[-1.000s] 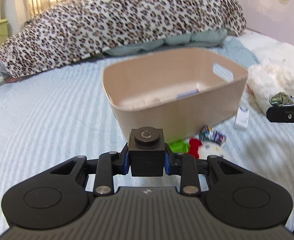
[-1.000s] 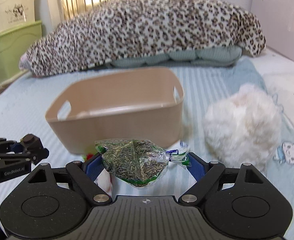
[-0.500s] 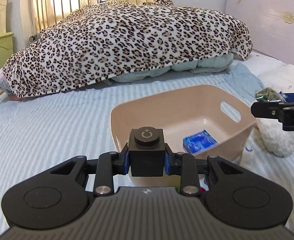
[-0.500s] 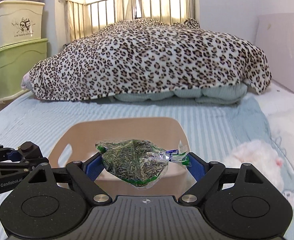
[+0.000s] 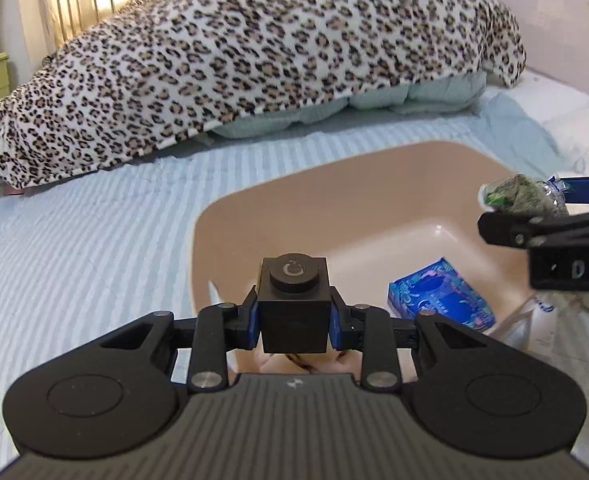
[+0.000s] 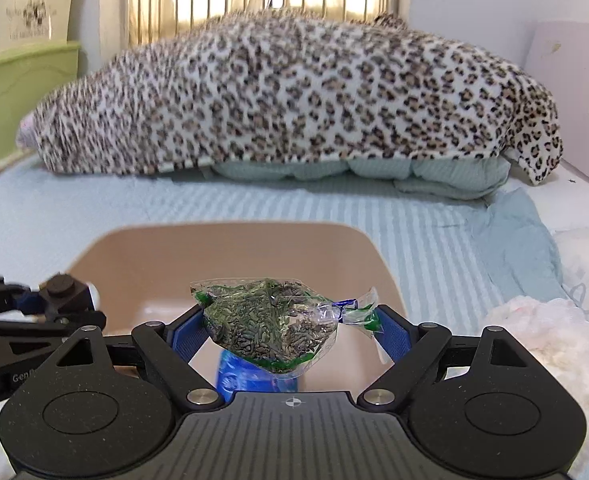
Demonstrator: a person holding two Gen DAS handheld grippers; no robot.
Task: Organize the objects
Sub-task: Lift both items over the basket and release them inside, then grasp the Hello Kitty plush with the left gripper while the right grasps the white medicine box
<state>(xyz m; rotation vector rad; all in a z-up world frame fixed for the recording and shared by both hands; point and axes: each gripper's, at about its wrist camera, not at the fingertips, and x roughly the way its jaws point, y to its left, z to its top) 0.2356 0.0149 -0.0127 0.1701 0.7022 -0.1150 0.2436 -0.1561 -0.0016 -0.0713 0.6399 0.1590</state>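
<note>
**A:** Both claws are up over the bin [image 5: 222, 216] — look, the left gripper [image 5: 293, 312] sits level above the near rim, pinched tight on a small black cube [image 5: 293, 304] with a round button on top. Blue pads press flat on both sides of it.

**B:** And the right gripper [image 6: 290, 330]?

**A:** Level too, pointing toward the leopard blanket [image 6: 294, 96] at twelve o'clock. Its jaws stand wider, closed onto a clear bag of green-grey seeds [image 6: 270, 322]; the twisted end of the bag pokes out toward three o'clock against the right pad.

**B:** Where's that bag relative to the bin?

**A:** Hanging in the air above the bin's open mouth [image 6: 134, 256]. From the left camera the same bag [image 5: 522, 196] shows at about two o'clock, above the far right corner of the bin.

**B:** Anything inside?

**A:** A blue patterned packet [image 5: 440, 300] lying on the bin floor, toward the right wall. From the right camera it peeks out blurred directly under the bag [image 6: 250, 376].

**B:** And around it?

**A:** A white fluffy toy [image 6: 546, 344] on the striped sheet [image 5: 74, 240], beside the bin at four o'clock from the right claw.
</note>
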